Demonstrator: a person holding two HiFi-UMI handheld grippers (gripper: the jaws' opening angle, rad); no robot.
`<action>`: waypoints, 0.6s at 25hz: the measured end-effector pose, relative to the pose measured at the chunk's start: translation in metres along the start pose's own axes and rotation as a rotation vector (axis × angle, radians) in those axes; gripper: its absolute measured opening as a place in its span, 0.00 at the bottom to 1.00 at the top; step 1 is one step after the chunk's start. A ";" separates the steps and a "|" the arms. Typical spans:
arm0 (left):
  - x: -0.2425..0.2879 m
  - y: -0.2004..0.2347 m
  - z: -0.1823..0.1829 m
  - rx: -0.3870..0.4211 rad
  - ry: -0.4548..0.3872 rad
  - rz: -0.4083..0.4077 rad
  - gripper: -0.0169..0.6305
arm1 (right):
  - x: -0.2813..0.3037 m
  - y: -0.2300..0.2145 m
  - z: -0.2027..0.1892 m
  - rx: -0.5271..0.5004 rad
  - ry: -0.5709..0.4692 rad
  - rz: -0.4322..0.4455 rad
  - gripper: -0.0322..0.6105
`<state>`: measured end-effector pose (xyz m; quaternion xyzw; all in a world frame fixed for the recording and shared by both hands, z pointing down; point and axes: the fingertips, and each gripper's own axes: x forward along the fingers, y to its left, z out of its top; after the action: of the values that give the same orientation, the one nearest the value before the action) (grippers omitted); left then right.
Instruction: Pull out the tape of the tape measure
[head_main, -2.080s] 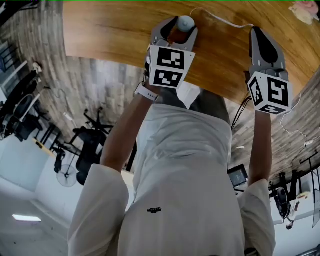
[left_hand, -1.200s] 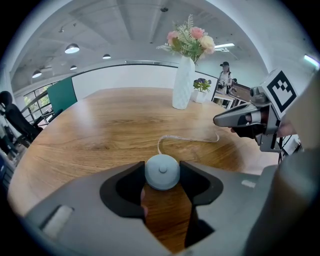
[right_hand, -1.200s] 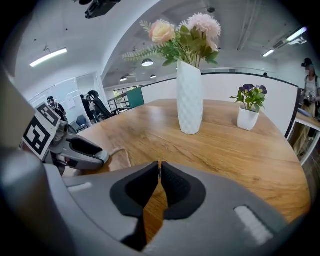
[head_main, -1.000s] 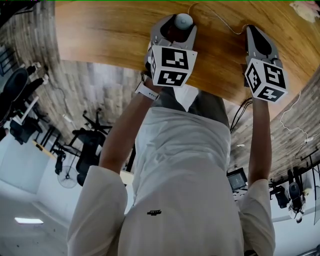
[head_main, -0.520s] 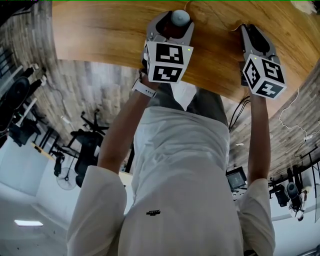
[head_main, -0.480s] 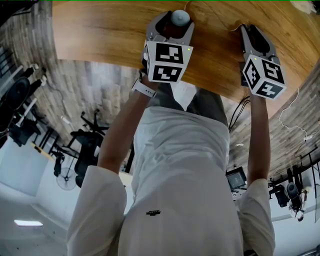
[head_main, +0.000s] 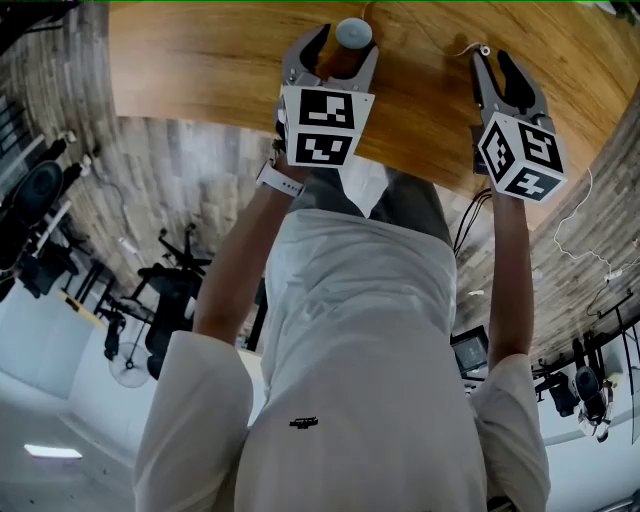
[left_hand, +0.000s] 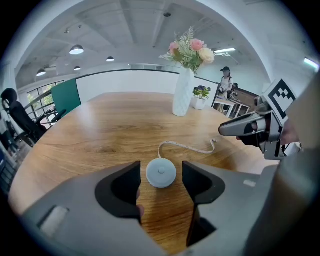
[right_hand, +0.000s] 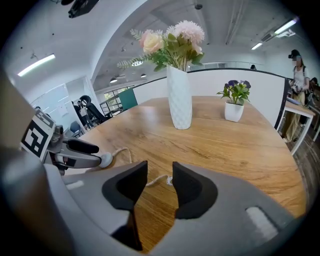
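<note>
Round pale-grey tape measure (left_hand: 161, 173): light, with floppy tape (left_hand: 187, 146), so pinch its tip. Left claw (left_hand: 161, 167) and right claw (right_hand: 160, 175) just opened around case and tip, gripping neither.

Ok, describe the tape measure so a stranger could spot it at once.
Find the big wooden table with the tall white vase of flowers. On the bare wood between that vase and the near edge lies the tape measure: a small round pale disc, lying flat, and the only thing there with a thin white tape curling out of it.
</note>
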<state>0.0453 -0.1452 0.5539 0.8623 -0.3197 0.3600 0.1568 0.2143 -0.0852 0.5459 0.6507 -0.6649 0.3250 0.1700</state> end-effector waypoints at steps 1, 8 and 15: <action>-0.001 0.001 0.000 -0.004 -0.001 0.002 0.45 | 0.000 0.002 0.000 0.000 -0.002 0.004 0.30; -0.016 -0.003 0.009 -0.018 -0.027 0.006 0.45 | -0.013 0.019 0.011 -0.032 -0.019 0.042 0.30; -0.046 -0.004 0.020 -0.040 -0.063 0.025 0.43 | -0.039 0.027 0.034 -0.045 -0.059 0.062 0.30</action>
<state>0.0339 -0.1327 0.5067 0.8660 -0.3423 0.3280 0.1592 0.1979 -0.0793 0.4902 0.6352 -0.6965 0.2957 0.1549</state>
